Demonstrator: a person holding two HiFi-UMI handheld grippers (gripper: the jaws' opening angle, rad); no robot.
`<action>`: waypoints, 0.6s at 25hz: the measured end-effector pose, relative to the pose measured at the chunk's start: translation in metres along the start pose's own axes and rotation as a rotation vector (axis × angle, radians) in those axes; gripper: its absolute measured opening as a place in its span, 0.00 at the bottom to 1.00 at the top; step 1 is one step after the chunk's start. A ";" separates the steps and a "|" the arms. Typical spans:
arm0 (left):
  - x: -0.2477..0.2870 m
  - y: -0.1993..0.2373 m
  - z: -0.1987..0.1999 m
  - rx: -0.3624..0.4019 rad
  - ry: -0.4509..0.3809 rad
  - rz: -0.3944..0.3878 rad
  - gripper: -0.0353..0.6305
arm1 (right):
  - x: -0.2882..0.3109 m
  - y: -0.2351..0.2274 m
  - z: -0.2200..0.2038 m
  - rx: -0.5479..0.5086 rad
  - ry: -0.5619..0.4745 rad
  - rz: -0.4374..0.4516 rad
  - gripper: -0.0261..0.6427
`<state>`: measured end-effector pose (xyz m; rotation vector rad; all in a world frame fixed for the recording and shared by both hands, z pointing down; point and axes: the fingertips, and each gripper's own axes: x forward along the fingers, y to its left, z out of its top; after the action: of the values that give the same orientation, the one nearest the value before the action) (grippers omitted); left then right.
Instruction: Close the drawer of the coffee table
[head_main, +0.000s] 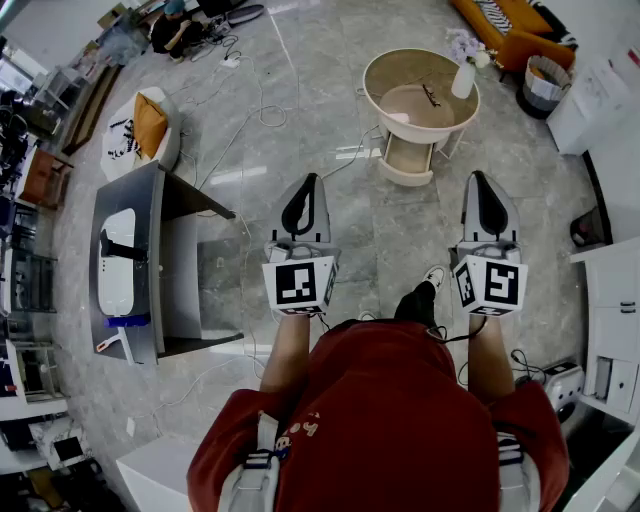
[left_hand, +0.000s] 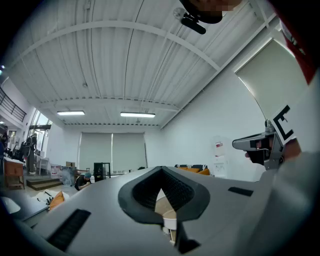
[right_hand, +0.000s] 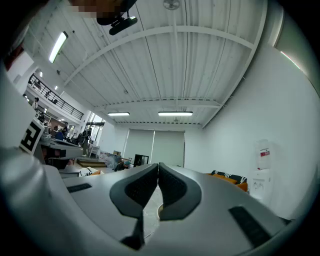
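While left tongs (head_main: 312, 180) and right tongs (head_main: 480, 177) hang shut and empty, the coffee table (head_main: 395, 68) drawer (head_main: 408, 158) gapes well ahead, between them. Push off-centre — it may jam or shove the table.

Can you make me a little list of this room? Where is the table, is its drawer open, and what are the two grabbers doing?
coffee table: round, beige, on the grey floor ahead of both grippers
drawer: pulled out towards the person, open
on the table: white vase with flowers, near the rim
left gripper: jaw tips together, nothing held, well short of the table
right gripper: jaws shut, nothing held, well short of the table
task: drawer not yet closed
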<state>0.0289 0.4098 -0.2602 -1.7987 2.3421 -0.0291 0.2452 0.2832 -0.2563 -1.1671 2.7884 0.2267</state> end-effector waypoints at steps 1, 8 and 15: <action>-0.001 0.000 -0.001 0.007 -0.002 -0.001 0.07 | -0.001 0.001 -0.001 0.005 0.004 -0.003 0.07; -0.010 0.008 -0.004 0.013 -0.002 0.003 0.07 | -0.004 0.012 -0.003 0.010 0.012 -0.001 0.07; -0.018 0.018 -0.012 0.018 0.013 -0.005 0.07 | -0.006 0.018 -0.003 0.067 -0.008 -0.031 0.07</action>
<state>0.0144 0.4303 -0.2480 -1.8009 2.3390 -0.0616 0.2364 0.2993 -0.2511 -1.1907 2.7457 0.1345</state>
